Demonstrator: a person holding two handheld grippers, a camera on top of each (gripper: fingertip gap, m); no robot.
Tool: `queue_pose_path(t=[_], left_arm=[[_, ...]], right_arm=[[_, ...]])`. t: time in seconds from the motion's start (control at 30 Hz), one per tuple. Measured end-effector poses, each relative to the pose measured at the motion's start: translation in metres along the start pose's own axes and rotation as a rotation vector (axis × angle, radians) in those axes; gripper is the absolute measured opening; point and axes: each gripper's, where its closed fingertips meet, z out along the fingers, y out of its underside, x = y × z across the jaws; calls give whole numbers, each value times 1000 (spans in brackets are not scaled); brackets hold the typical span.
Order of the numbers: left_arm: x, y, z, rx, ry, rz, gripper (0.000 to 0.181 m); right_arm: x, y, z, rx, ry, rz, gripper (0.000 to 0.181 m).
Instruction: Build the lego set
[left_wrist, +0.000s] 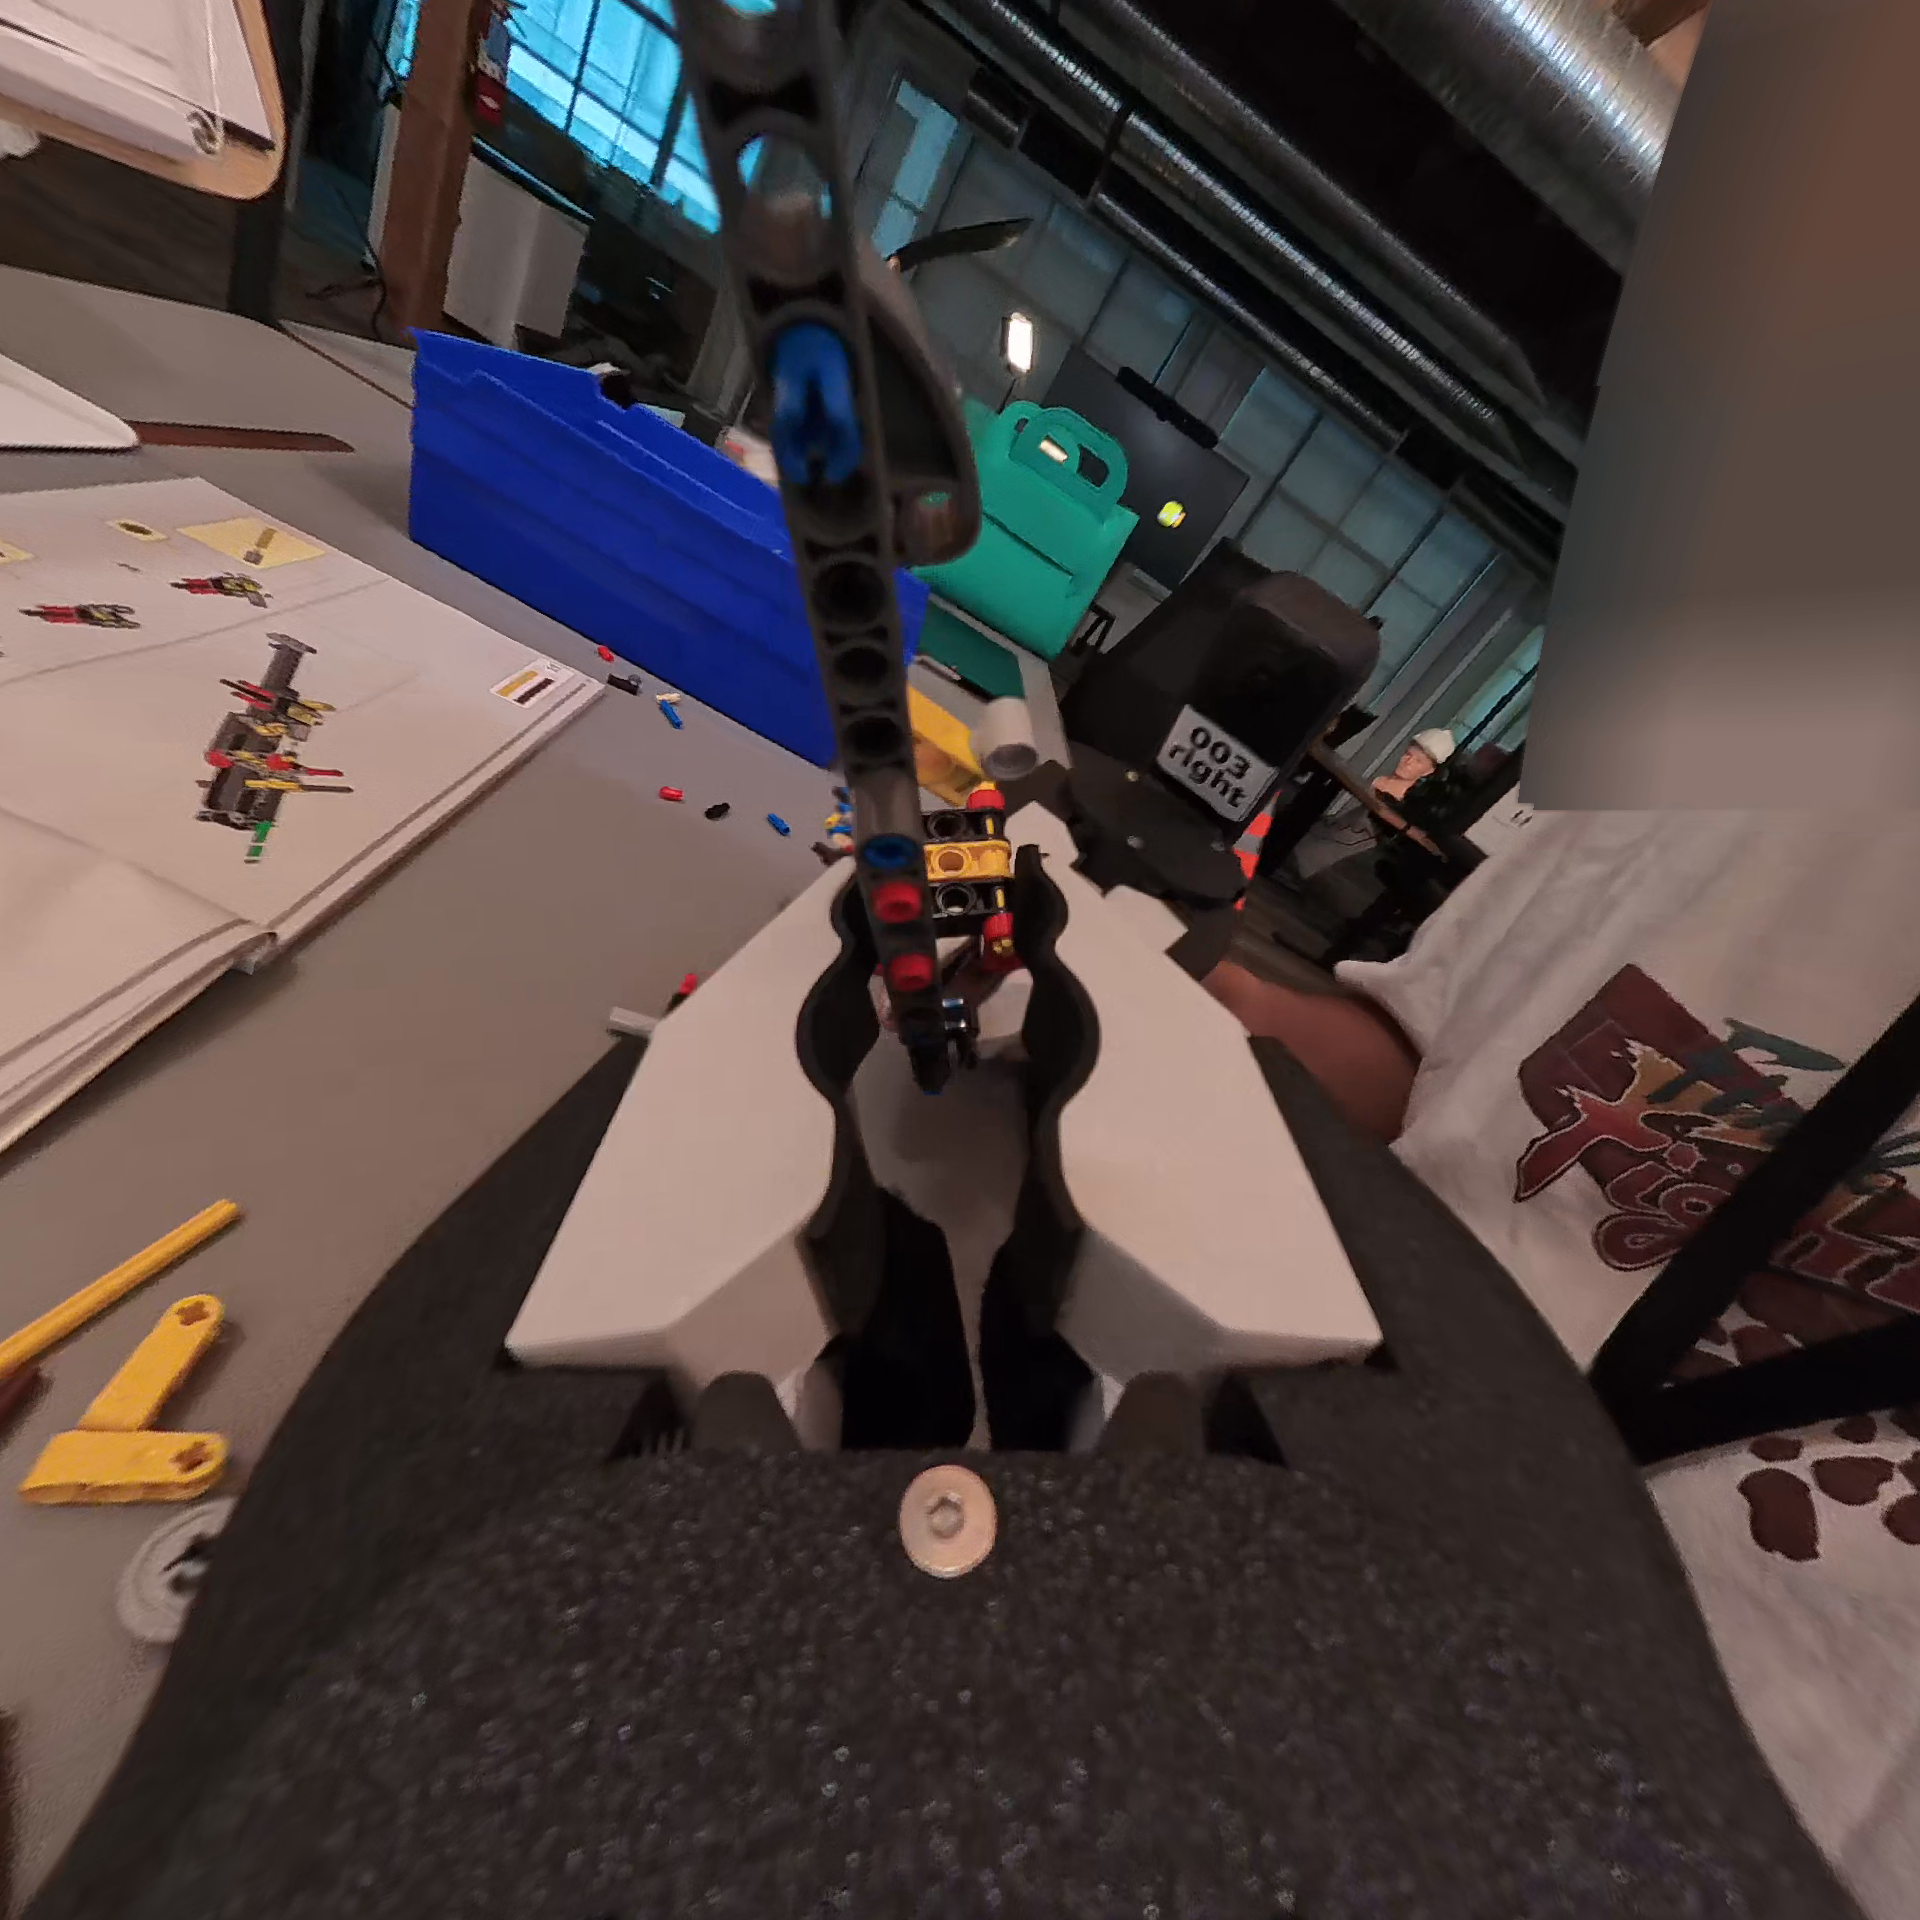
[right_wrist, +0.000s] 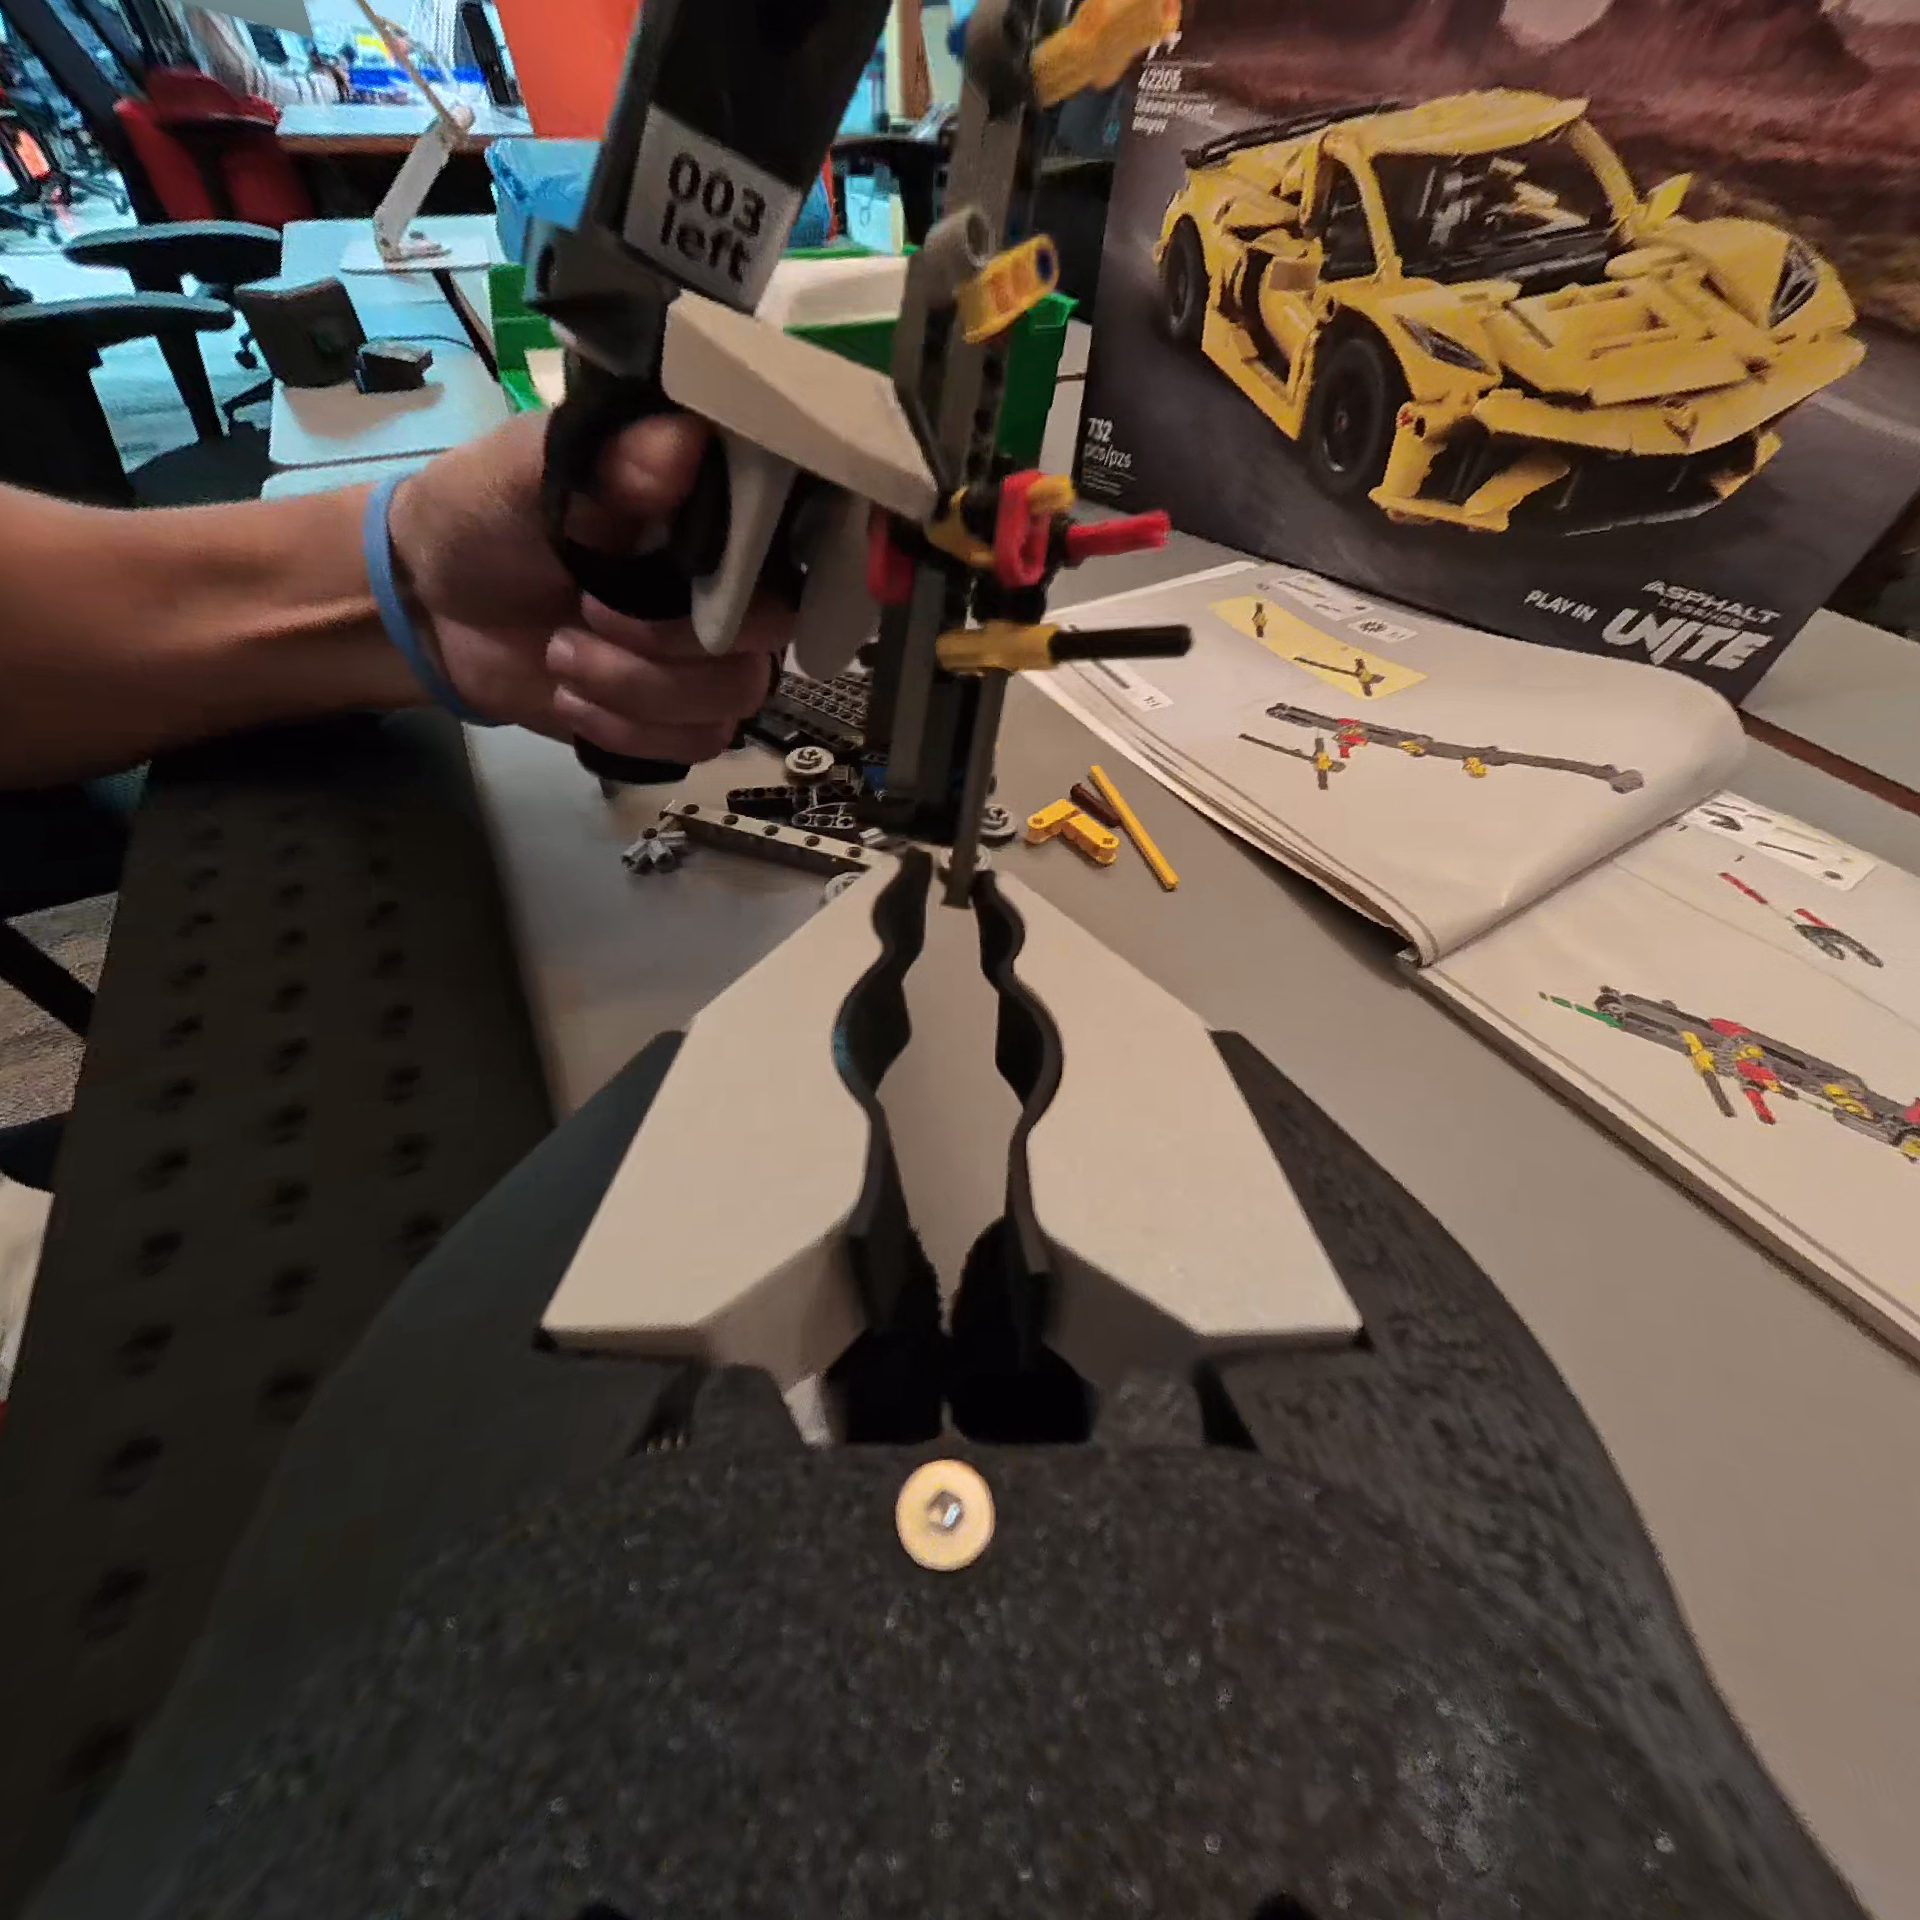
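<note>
Dark grey Technic assembly (left_wrist: 852, 582), long and studded with holes, held upright above the grey table (left_wrist: 499, 935); blue and red pins pushed through its lower end. Pinched low down between the left gripper (left_wrist: 940, 935) jaws, drawn in against the beam. Seen from the right wrist view, same assembly (right_wrist: 940, 582) carrying yellow connectors, a red axle and a black axle sticking out to the right, with a hand (right_wrist: 582, 592) wrapped round the left gripper's handle.

Right gripper (right_wrist: 951, 883) closed on a thin dark axle (right_wrist: 971, 821) at the assembly's bottom end, tips nearly meeting around it.

Far right on the table: open instruction booklet (right_wrist: 1455, 748), and behind it the set's box (right_wrist: 1455, 312) picturing a yellow car. Near the assembly's foot: loose grey beams (right_wrist: 769, 831), a small yellow connector (right_wrist: 1075, 831) and a yellow rod (right_wrist: 1132, 826). Left wrist view: blue bin (left_wrist: 603, 540) far left, scattered small pins (left_wrist: 717, 810) beside it, yellow liftarms (left_wrist: 135, 1423) near left.
</note>
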Motion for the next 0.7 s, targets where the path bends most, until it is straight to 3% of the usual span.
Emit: queue_pose_path(t=[0.23,0.4,0.53,0.7], left_arm=[[-4,4,2,8,28,-78,22],[-10,14,5,-47,-6,-42,22],[-15,14,6,-25,7,-118,22],[-20,20,4,-92,55,-228,22]], right_arm=[[0,11,3,-62,15,-34,4],[-2,21,3,-124,8,-74,3],[-3,18,0,-102,2,-62,2],[-9,29,3,-170,-34,-98,5]])
